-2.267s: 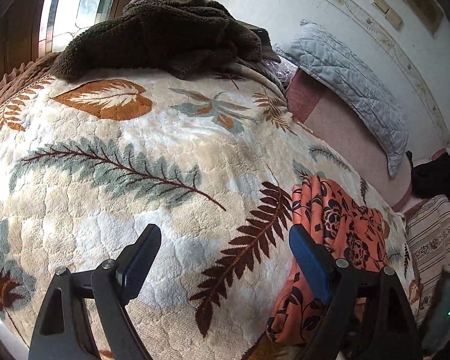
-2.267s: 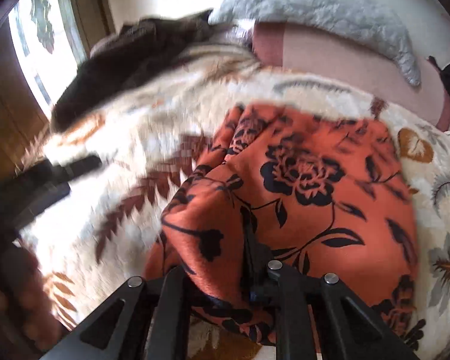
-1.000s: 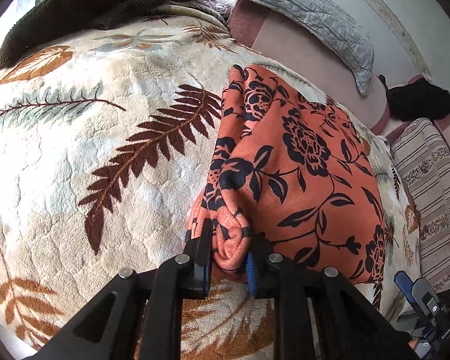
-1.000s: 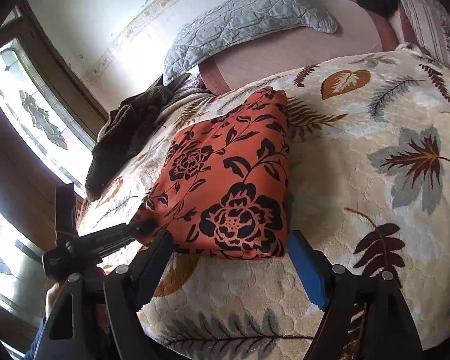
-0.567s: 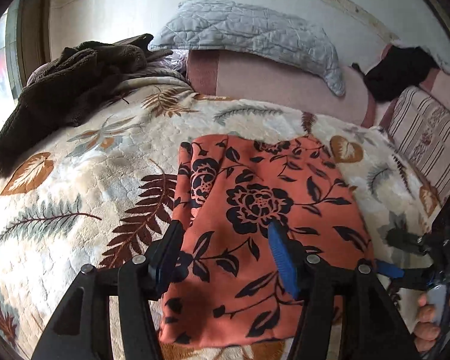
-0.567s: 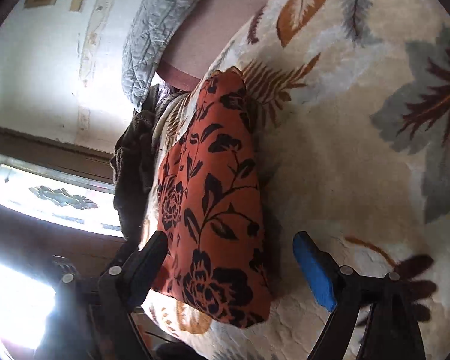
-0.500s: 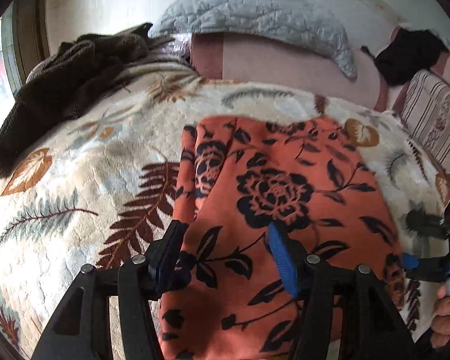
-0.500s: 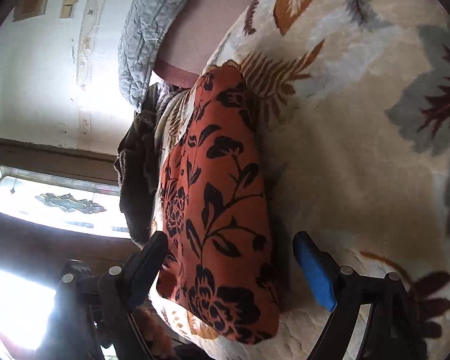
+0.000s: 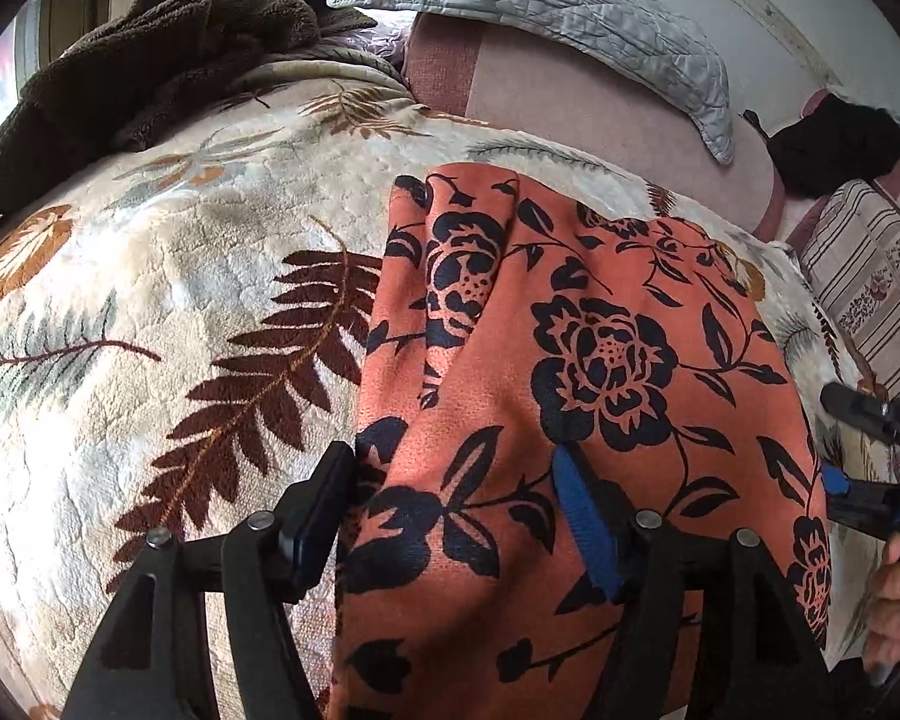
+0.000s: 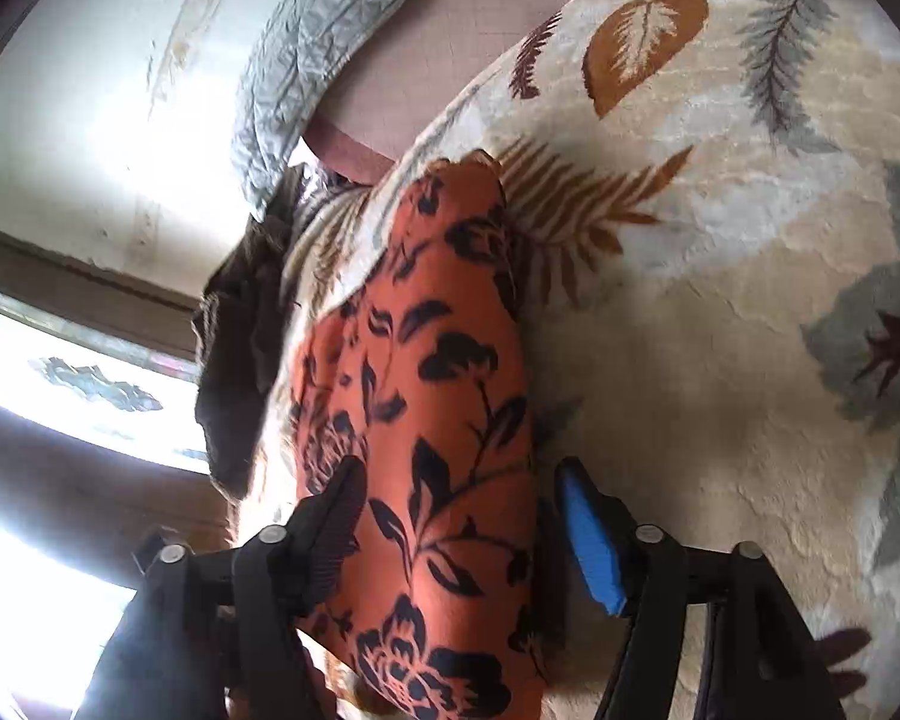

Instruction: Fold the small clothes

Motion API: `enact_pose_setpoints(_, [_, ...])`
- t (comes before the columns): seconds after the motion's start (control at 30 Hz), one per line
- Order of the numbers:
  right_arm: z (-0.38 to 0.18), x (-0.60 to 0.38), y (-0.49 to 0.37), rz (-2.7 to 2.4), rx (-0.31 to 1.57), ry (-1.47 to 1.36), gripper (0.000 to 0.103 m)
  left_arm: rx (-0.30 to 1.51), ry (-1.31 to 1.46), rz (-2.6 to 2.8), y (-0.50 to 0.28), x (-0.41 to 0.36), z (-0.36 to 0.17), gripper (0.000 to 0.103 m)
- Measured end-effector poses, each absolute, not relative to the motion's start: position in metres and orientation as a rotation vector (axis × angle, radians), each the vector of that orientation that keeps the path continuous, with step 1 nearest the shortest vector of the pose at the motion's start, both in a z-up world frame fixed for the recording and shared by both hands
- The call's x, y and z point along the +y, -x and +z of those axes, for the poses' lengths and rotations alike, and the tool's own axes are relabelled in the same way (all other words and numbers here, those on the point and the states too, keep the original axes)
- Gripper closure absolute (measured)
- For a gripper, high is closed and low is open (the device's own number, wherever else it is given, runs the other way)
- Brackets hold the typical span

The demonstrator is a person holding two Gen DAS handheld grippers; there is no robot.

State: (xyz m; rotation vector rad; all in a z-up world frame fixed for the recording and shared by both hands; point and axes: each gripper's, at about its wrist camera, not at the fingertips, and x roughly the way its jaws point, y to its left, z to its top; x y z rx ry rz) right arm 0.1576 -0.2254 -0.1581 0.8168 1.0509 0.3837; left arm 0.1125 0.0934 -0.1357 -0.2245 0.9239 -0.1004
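An orange garment with black flowers [image 9: 600, 360] lies folded on the leaf-patterned blanket [image 9: 150, 300]. My left gripper [image 9: 456, 516] is open, its fingers straddling the garment's near left part, just above it. In the right wrist view the garment [image 10: 438, 420] runs away from me. My right gripper [image 10: 456, 522] is open with its fingers on either side of the garment's right edge. The right gripper also shows in the left wrist view [image 9: 858, 456] at the garment's right edge.
A dark brown fleece heap [image 9: 138, 60] lies at the far left by the window. A grey quilted pillow [image 9: 546, 6] rests on the pink headboard cushion [image 9: 570, 96]. A striped cushion [image 9: 870, 276] and a black cloth [image 9: 834, 138] sit at the right.
My left gripper let go of the garment's bunched corner, opened and now hovers over it. My right gripper also released earlier and has moved in closer along the right edge.
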Motion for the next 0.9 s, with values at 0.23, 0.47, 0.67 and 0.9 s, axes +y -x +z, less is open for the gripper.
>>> enact_pose_setpoints(0.23, [-0.143,-0.188,-0.197,0.346,1.108,-0.649,0.071,0.943,0.273,-0.115,-0.114,0.101,-0.139,0.032])
enact_pose_setpoints(0.47, [-0.155,-0.200,-0.190,0.248,1.096,-0.668,0.042,0.941,0.261,-0.125,-0.116,0.099,-0.141,0.032])
enact_pose_setpoints(0.67, [-0.165,-0.183,-0.173,0.269,1.183,-0.595,0.037,0.939,0.269,-0.124,-0.117,0.099,-0.142,0.031])
enact_pose_setpoints(0.9, [-0.108,-0.190,-0.114,0.290,1.005,-0.604,0.031,0.877,0.225,-0.070,-0.074,0.106,-0.108,0.032])
